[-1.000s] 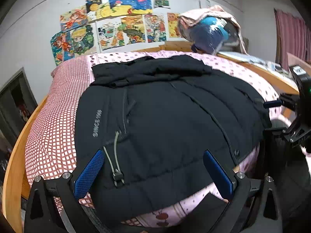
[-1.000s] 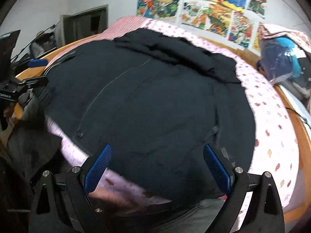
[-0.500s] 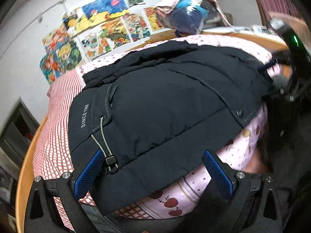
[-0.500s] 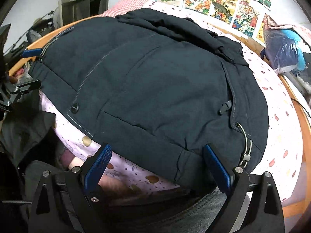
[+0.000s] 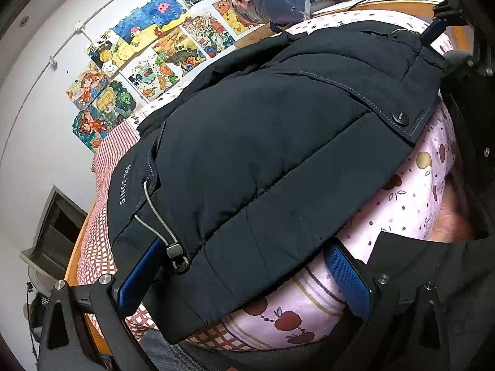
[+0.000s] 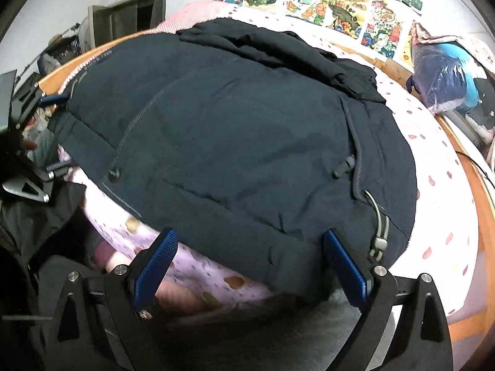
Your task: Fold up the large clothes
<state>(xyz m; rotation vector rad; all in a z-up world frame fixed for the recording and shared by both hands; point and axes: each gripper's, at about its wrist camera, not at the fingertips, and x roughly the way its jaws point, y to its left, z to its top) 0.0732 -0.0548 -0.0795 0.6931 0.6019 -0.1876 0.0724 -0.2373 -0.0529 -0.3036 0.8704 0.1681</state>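
Dark navy padded jacket [image 5: 263,154] was spread flat over a pink patterned bedsheet [image 5: 411,191], its hem at the near edge of the bed.

At the far left, a red-checked cover [image 5: 92,247] was seen beside the jacket. The left gripper [image 5: 244,275] was held wide apart at the left part of the hem, nothing clasped, with a grey drawcord and toggle [image 5: 176,252] lying just beside its left finger. Further right, the right gripper [image 6: 247,266] was likewise spread and grasping nothing, set against the hem near a second toggle [image 6: 379,242]. Colourful drawings [image 6: 340,6] were pinned on the wall beyond, and a plastic-wrapped bundle [image 6: 445,77] was lying at the far right.
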